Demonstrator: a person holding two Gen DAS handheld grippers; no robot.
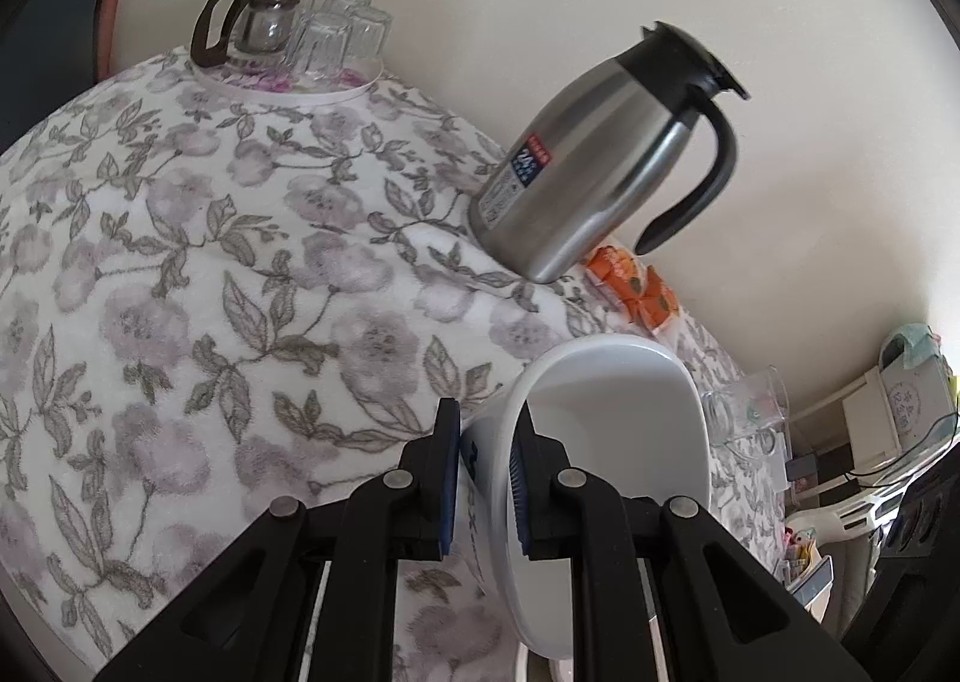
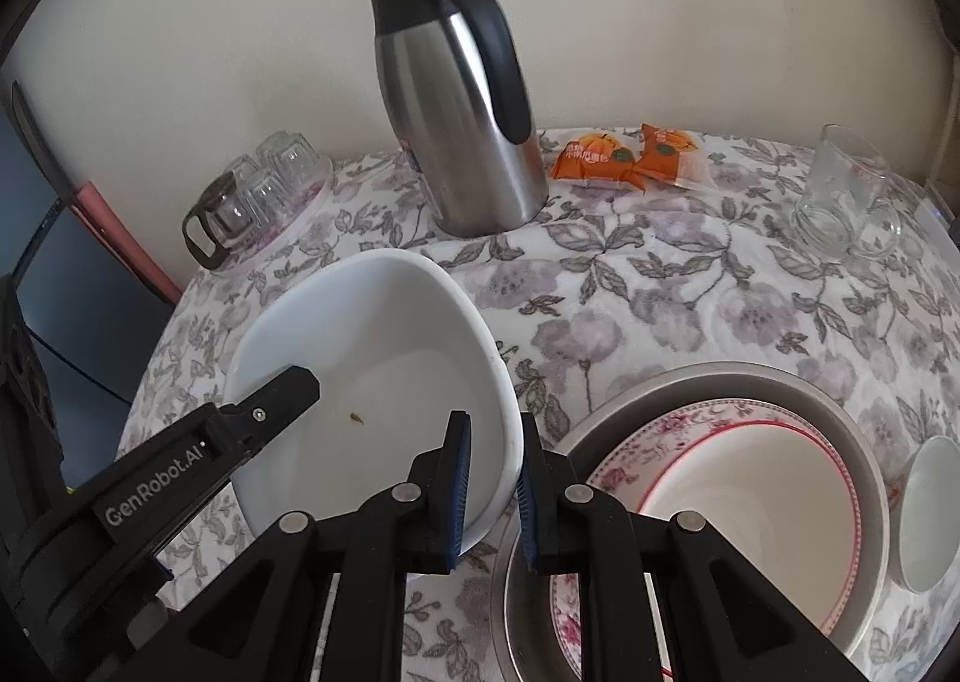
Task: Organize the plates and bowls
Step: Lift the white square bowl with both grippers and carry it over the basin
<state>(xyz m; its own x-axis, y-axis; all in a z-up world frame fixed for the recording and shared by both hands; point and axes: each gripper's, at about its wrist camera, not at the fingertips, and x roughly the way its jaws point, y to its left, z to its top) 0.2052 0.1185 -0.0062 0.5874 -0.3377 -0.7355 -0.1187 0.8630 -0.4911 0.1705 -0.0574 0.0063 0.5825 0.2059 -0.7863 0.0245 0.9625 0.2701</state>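
Observation:
A large white bowl is held tilted above the floral tablecloth by both grippers. My left gripper is shut on the bowl's left rim; it shows in the right wrist view as a black arm. My right gripper is shut on the bowl's right rim. To the right, a floral-rimmed plate with a cream bowl in it sits inside a grey metal dish. A small white bowl is at the far right.
A steel thermos jug stands at the back middle. A tray with a glass teapot and upturned glasses is back left. Orange snack packets and a glass pitcher are back right. The wall is close behind.

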